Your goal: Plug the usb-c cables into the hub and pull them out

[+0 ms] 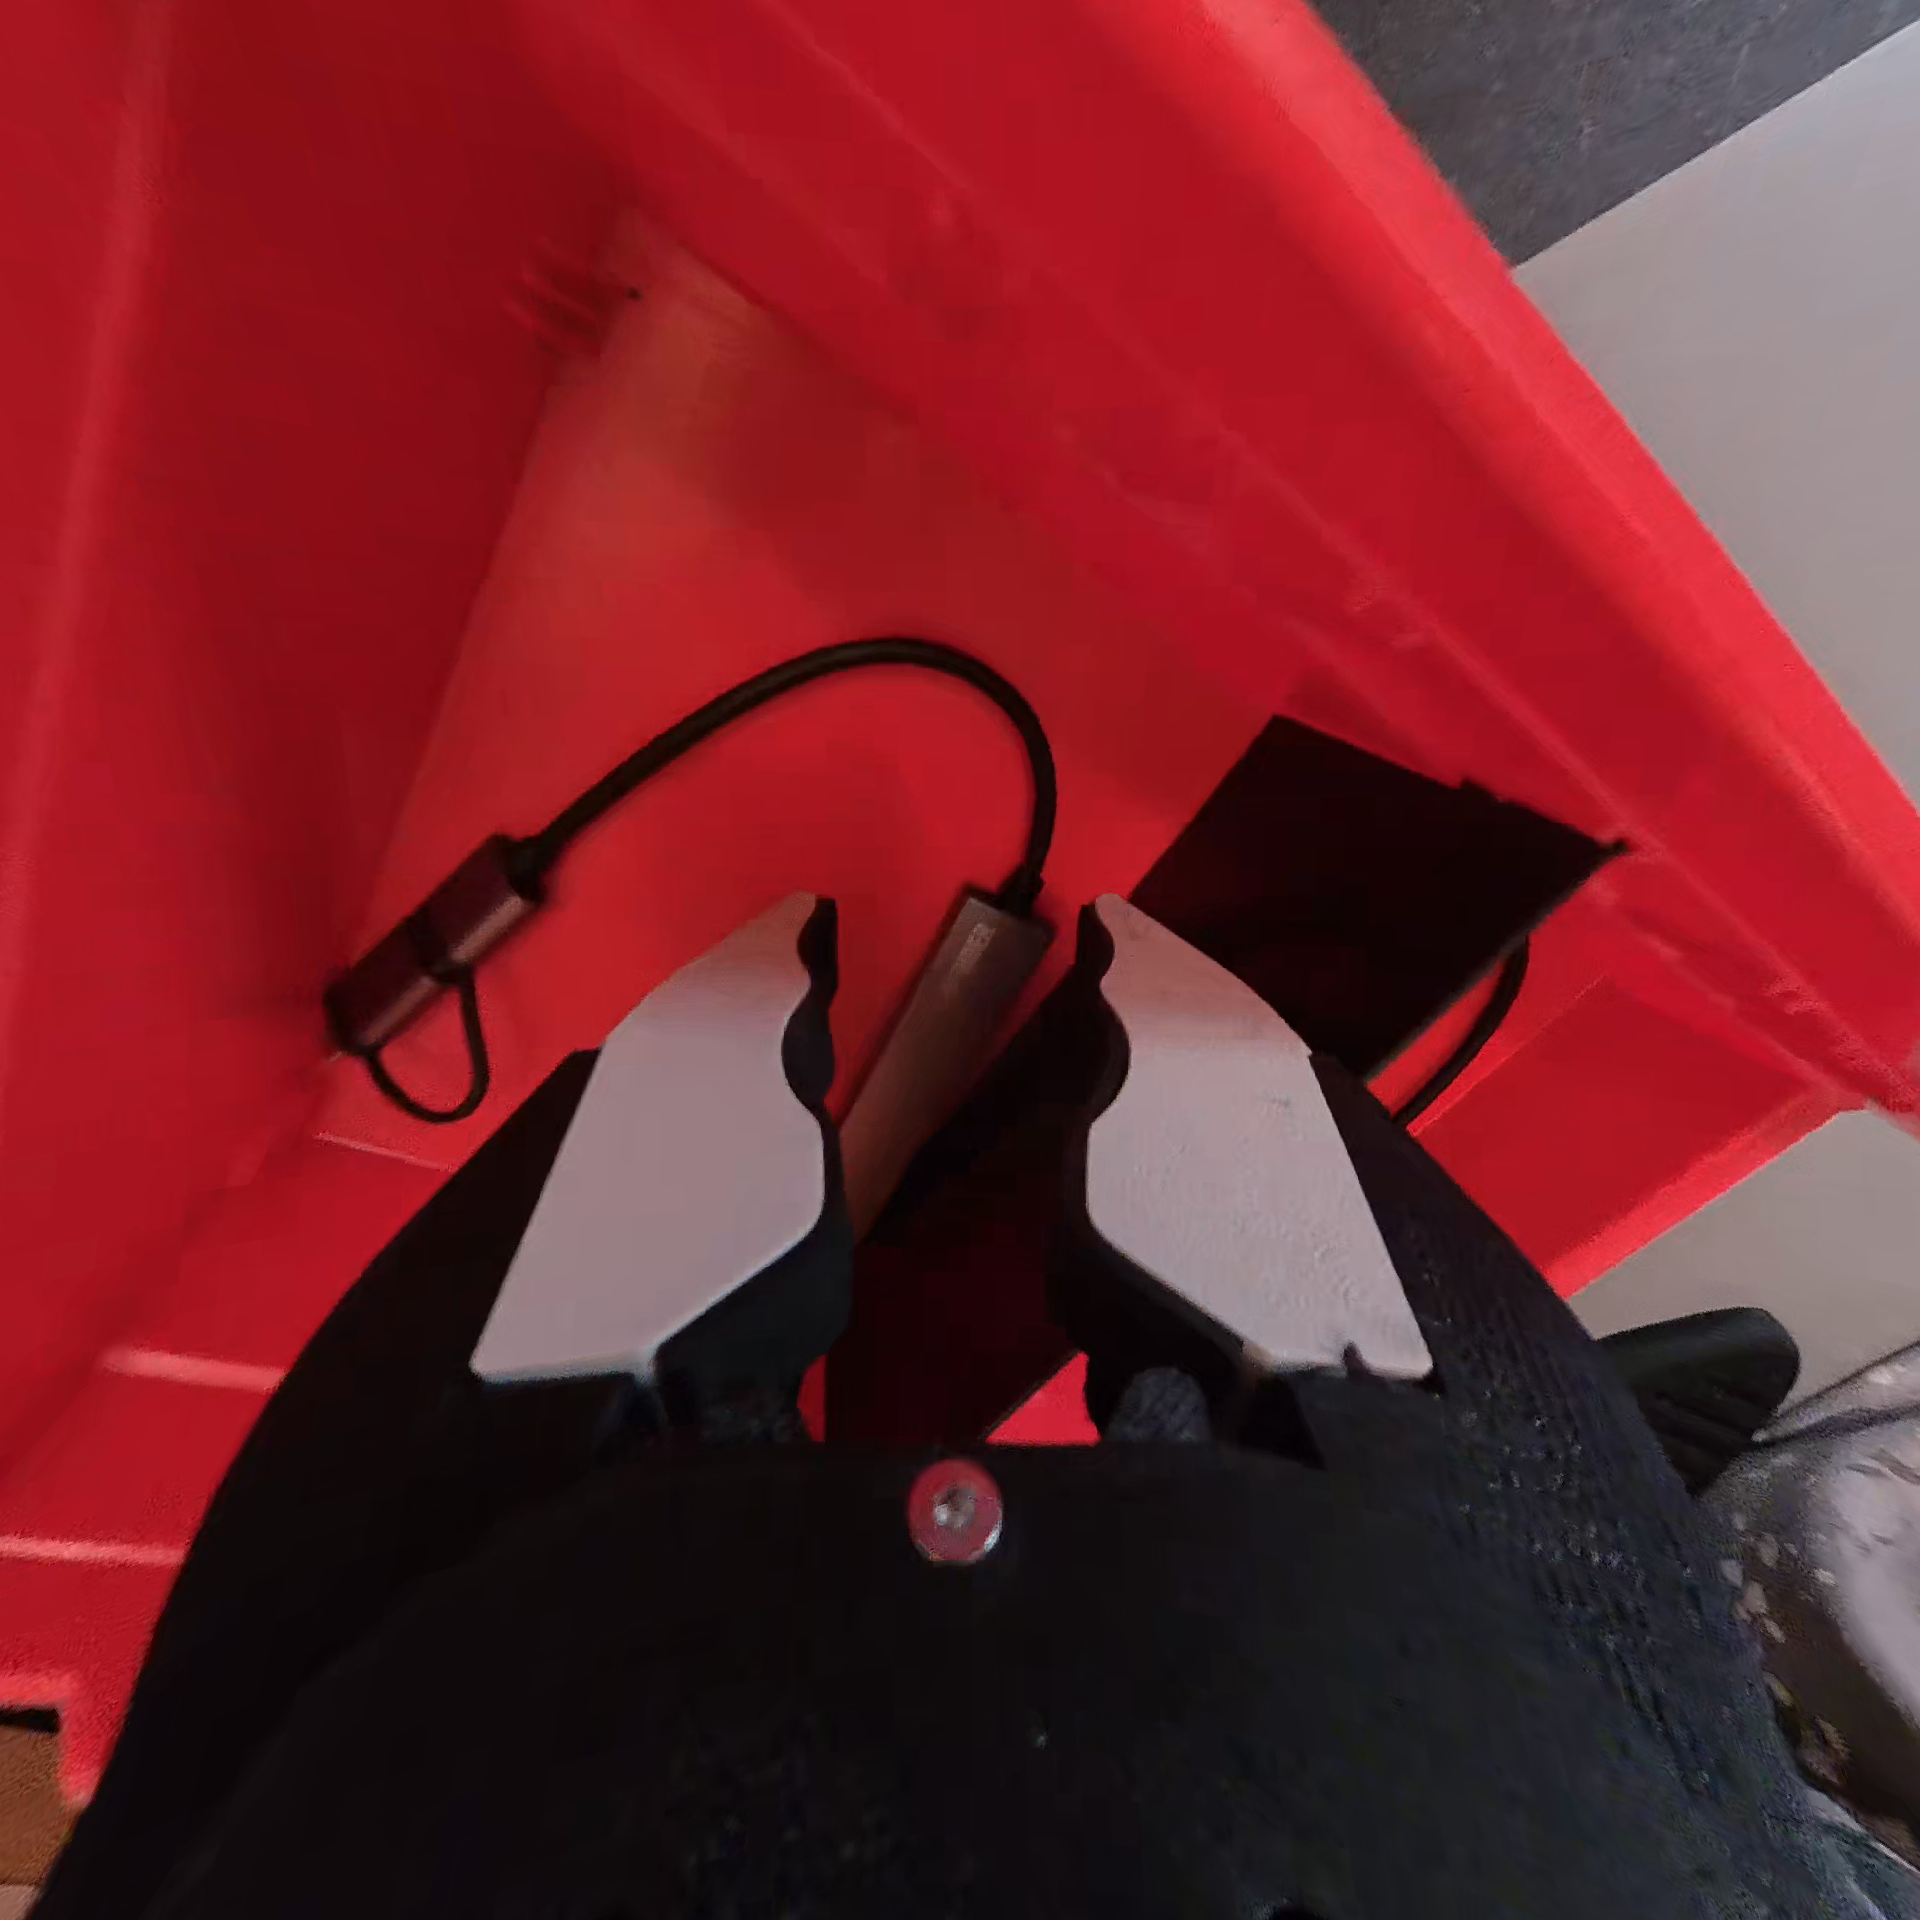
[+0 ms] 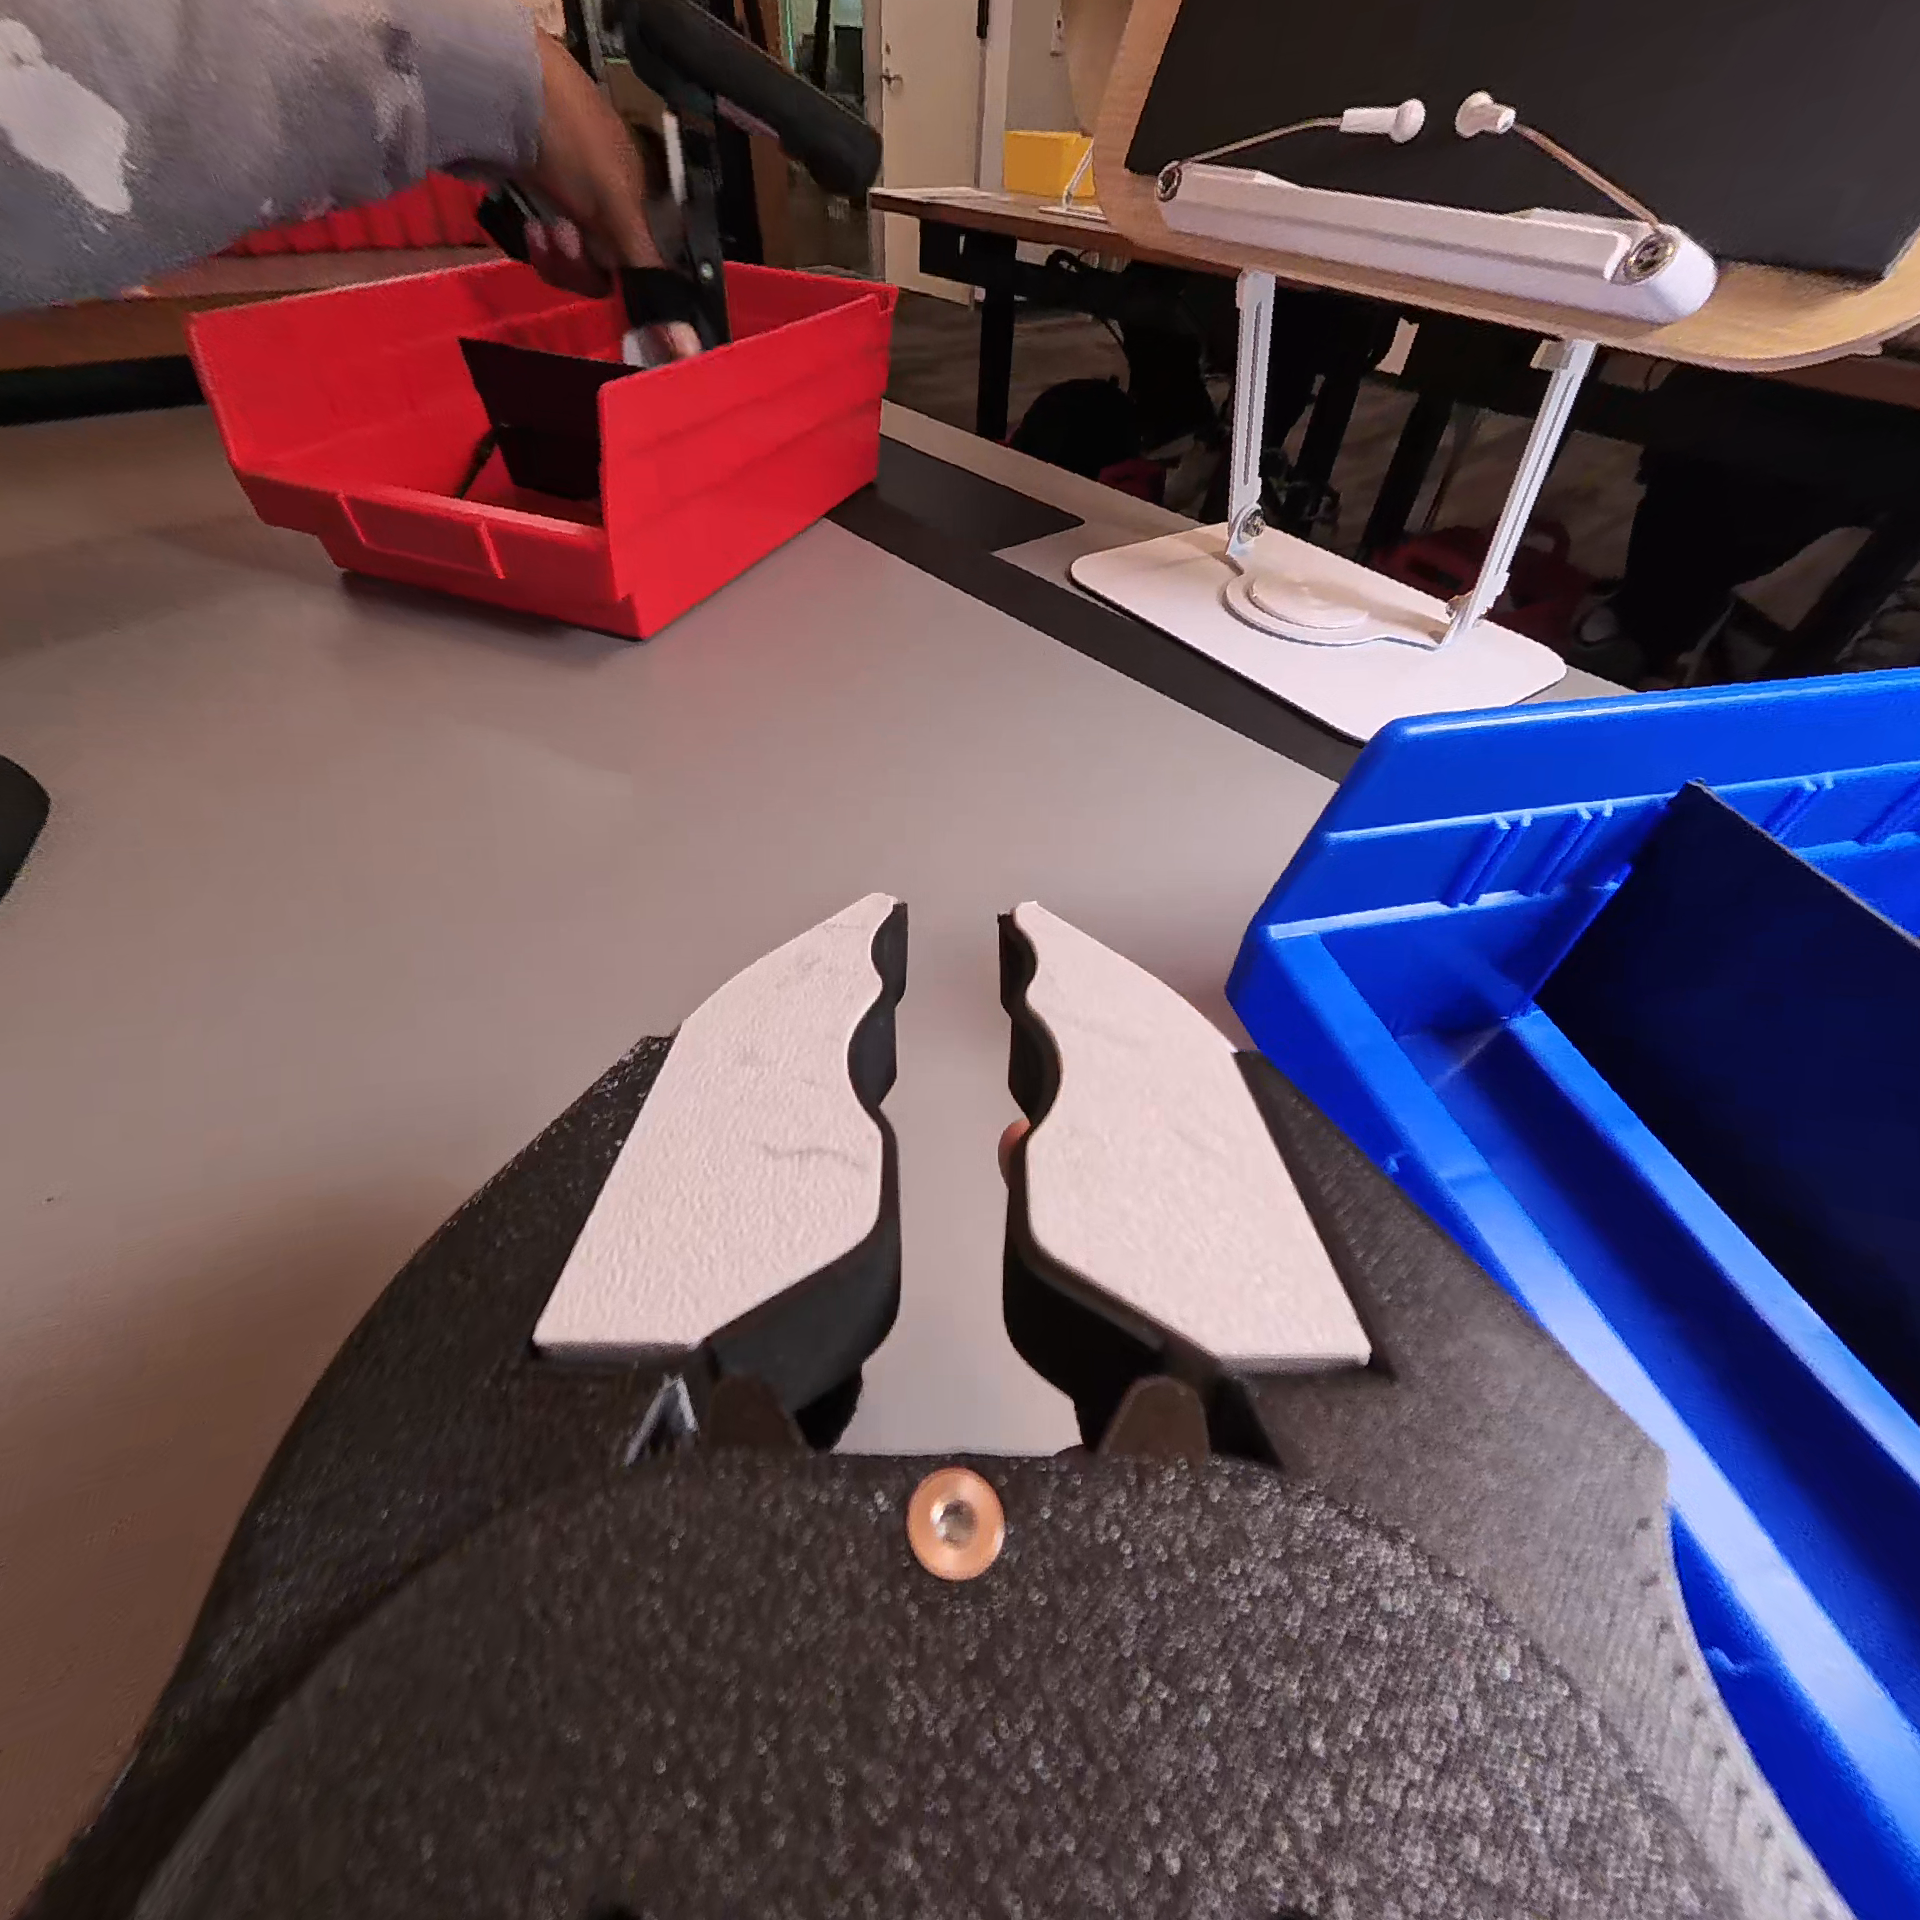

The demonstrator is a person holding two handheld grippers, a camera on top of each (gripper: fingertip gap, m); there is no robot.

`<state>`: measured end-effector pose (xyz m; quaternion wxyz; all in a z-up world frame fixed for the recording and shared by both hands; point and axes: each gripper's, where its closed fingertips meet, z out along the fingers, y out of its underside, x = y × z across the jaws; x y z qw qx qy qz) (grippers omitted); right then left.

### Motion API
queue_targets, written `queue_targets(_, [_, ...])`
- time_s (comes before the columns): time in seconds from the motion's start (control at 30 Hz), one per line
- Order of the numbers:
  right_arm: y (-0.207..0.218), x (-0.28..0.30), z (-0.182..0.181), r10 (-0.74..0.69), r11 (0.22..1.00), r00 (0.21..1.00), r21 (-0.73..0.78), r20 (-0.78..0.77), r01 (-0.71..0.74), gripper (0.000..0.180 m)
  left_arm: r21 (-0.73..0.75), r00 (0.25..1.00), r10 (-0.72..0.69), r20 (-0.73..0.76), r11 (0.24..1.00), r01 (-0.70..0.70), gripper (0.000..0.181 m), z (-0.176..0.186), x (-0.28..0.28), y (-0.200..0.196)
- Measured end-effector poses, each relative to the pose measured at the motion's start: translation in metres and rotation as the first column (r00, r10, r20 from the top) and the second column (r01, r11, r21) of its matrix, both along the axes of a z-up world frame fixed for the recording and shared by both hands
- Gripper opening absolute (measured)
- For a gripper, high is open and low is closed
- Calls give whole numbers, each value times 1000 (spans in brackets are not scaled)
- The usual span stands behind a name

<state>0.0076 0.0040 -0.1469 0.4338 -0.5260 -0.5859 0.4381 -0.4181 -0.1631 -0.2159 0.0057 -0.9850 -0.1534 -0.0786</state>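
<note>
Nearest the lens in the left wrist view, the left gripper (image 1: 956, 914) reaches down into the red bin (image 1: 1195, 364) with its fingers spread to either side of the grey hub (image 1: 940, 1029). Neither pad seems to press on it, so this reads as lining up for a grasp rather than a hold. The hub lies on the bin floor, its black lead (image 1: 831, 675) arching over to the left and ending in a metal plug with an adapter (image 1: 436, 951) near the wall. That free plug suggests nothing is plugged in yet, though the hub's ports are hidden. Just right of the hub a black divider (image 1: 1351, 883) stands in the bin.

Over in the right wrist view, the right gripper (image 2: 951, 925) hovers above the bare grey worktop (image 2: 416, 883), fingers slightly apart and holding nothing, probably waiting until the hub is steadied. To its right sits a blue bin (image 2: 1403, 935), with a white stand (image 2: 1330, 623) behind.
</note>
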Motion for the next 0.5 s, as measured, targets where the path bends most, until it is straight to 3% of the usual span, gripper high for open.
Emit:
queue_targets(0.33, [-4, 1, -1, 11, 1000, 1000, 12, 8, -11, 16, -3, 990, 85, 109, 996, -85, 33, -17, 10, 3])
queue_targets(0.4, [-3, 1, 0, 8, 1000, 1000, 15, 8, -8, 16, -19, 989, 106, 99, 994, -105, 22, -18, 6, 3])
queue_targets(0.5, [-3, 1, -1, 5, 1000, 1000, 19, 12, -6, 15, -48, 994, 89, 65, 995, -86, 22, -19, 6, 3])
